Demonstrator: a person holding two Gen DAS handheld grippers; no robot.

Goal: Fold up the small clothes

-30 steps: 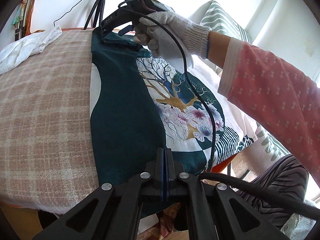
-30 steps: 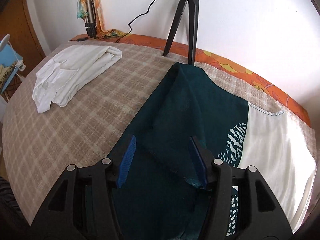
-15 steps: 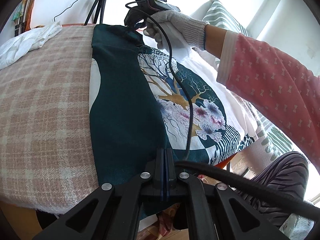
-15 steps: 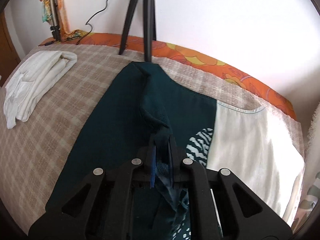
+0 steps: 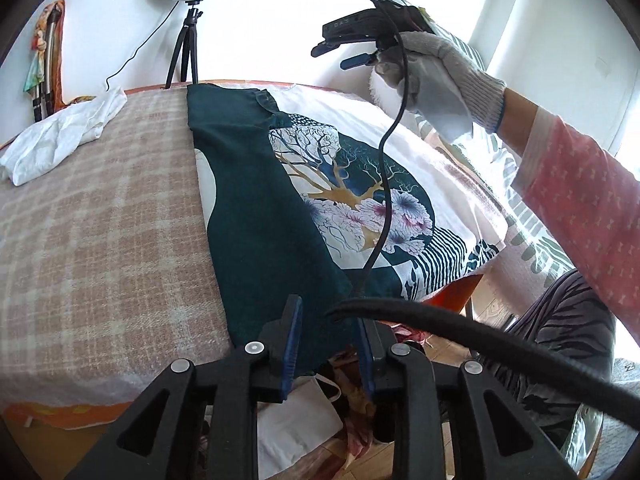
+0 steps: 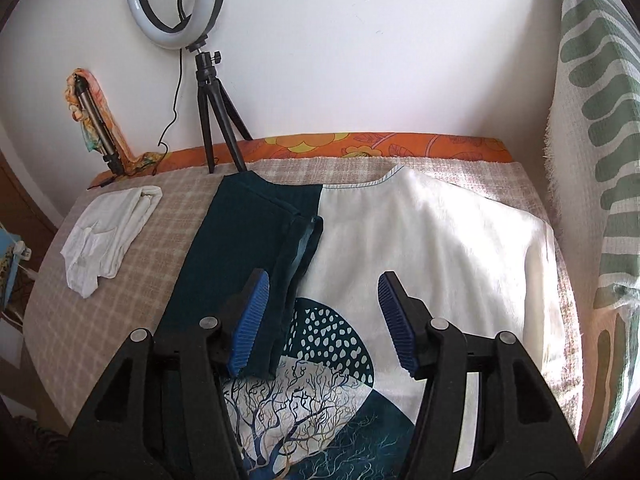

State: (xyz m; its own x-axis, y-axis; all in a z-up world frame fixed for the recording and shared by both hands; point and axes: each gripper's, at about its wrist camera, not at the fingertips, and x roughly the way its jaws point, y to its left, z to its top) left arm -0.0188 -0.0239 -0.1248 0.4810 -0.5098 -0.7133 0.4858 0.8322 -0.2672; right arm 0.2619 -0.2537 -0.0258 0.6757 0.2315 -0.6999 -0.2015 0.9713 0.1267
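**A:** We hold the left tool (image 5: 328, 344) with its jaws parted and empty at the near edge of the bench (image 5: 100, 220), just over the hem of the shirt (image 5: 272, 216). The right tool (image 6: 324, 320) hangs above the far end of the bench, likewise parted and gripping nothing.

**B:** And the shirt itself?

**A:** It lies flat down the middle of the checked bench cover, collar toward the far edge by the ring light (image 6: 176, 4). Its dark green side panel (image 6: 240, 240) is folded in over the white front (image 6: 440, 248), the sleeve doubled along the fold.

**B:** What comes next, as we judge it?

**A:** The white side, toward the right edge, looks unfolded. We would take its shoulder and hem together, one tool on each, and carry both across at the same height so the edge lands parallel to the green fold.

**B:** Any care needed?

**A:** We would pinch only the top layer, and keep clear of the white garment (image 6: 108, 232) lying at the far left corner.
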